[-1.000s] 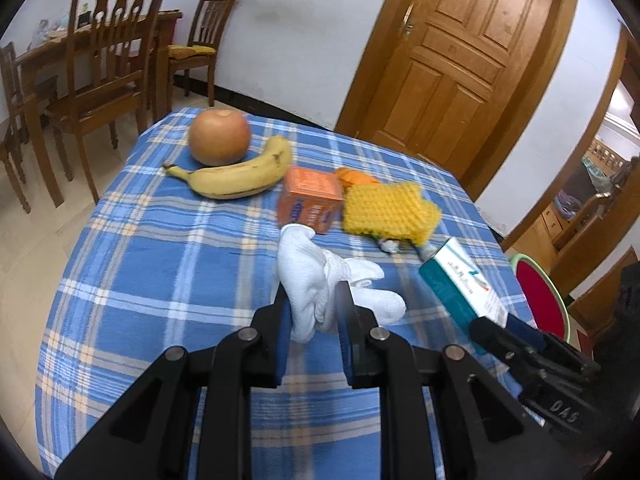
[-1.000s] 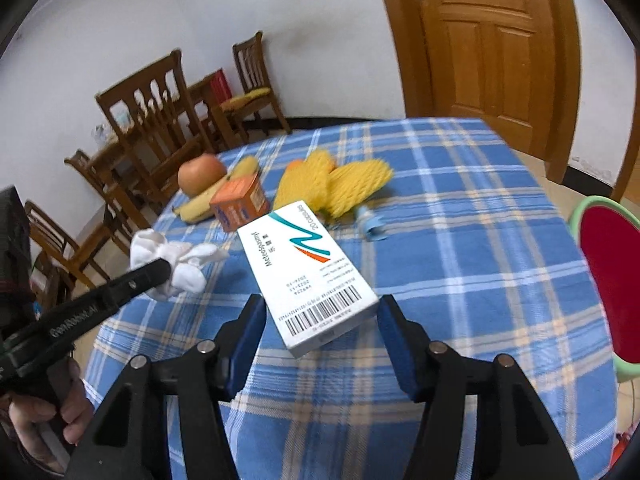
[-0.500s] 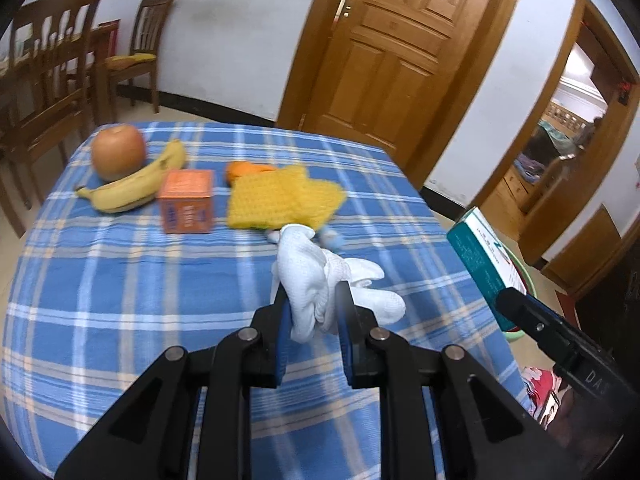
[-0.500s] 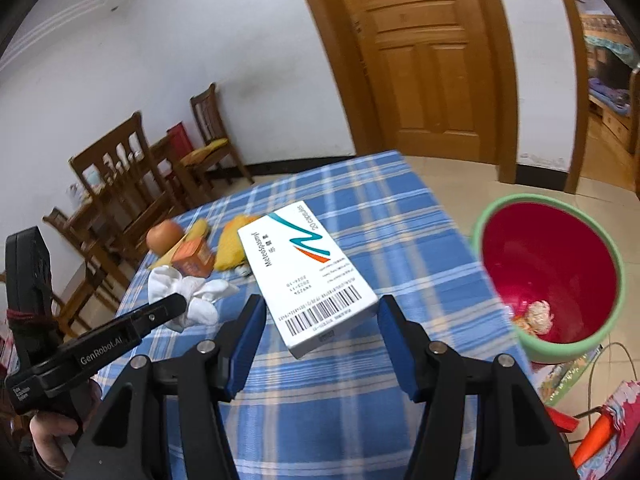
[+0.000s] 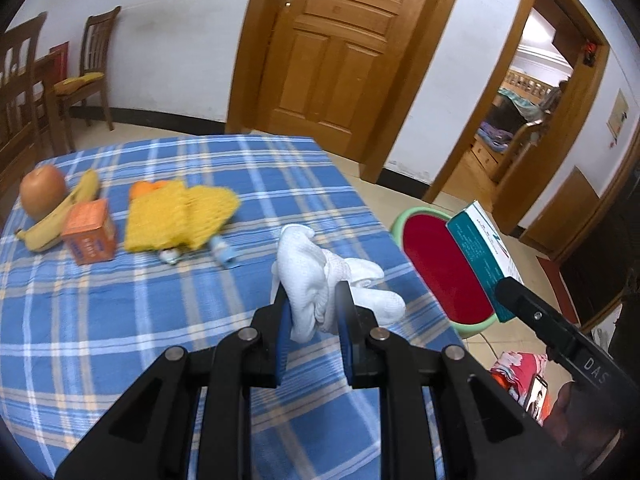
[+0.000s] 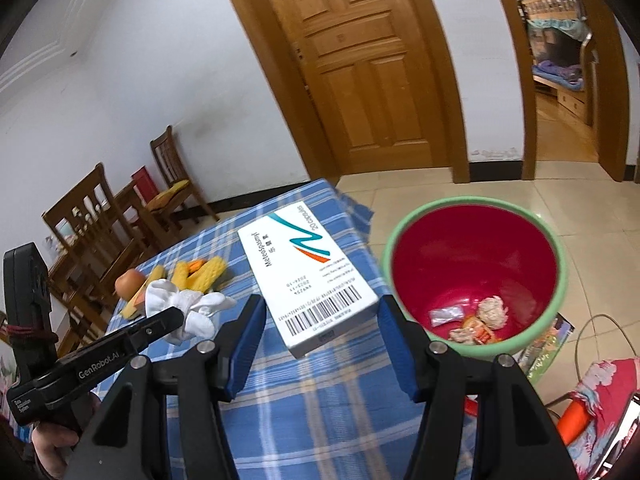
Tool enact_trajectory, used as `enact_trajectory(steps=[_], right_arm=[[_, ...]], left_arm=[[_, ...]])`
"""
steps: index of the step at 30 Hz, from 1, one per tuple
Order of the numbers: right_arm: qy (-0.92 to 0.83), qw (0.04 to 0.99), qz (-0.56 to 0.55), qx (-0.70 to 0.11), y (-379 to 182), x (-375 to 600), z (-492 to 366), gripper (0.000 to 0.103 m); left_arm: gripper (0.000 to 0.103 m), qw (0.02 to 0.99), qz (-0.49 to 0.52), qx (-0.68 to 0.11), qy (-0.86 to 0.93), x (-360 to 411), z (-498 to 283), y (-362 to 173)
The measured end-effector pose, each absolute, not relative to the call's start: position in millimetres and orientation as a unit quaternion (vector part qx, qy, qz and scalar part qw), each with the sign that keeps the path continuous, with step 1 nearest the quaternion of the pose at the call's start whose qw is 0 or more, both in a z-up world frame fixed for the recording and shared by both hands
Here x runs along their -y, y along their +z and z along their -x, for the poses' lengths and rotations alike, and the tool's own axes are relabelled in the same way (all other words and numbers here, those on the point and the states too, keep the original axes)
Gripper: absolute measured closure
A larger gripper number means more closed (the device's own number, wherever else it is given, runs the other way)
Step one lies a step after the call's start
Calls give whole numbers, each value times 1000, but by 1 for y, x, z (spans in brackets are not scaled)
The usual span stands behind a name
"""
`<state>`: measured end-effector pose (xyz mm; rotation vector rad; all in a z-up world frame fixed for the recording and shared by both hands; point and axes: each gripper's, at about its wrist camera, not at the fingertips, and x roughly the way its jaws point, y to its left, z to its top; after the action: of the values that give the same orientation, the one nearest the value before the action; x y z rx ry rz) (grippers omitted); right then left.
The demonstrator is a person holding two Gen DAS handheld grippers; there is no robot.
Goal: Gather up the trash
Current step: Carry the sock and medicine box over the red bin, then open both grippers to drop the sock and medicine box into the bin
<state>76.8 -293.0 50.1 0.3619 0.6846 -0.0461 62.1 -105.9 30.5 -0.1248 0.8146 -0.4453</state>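
The left gripper [image 5: 312, 312] has its fingers clamped on a crumpled white tissue [image 5: 320, 276], held above the checked surface [image 5: 120, 320] near its right edge. The right gripper [image 6: 320, 332] grips a white medicine box [image 6: 306, 276] between its 2 fingers, just beside the red bin [image 6: 472, 268] on the floor, which holds scraps.

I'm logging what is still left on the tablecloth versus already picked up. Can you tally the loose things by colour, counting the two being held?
Orange: 3, the apple, small box and peel
Yellow: 2, the banana and foam net
White: 2, the tissue in the left claw, the medicine box in the right claw
Light blue: 1, the small tube
Total: 8
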Motion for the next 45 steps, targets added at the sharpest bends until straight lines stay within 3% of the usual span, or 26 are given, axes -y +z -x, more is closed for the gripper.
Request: enact_trajectory(steps=[23,45], right_arm=[[-88,916,-215,-326,37,362,-66,42],[-160,887,-251,-352,-1,422,-70,42]], left_arm=[[83,877,17,-394,-274,203,-78,34],[83,844,-46,-421,-328,296,-101,-7]])
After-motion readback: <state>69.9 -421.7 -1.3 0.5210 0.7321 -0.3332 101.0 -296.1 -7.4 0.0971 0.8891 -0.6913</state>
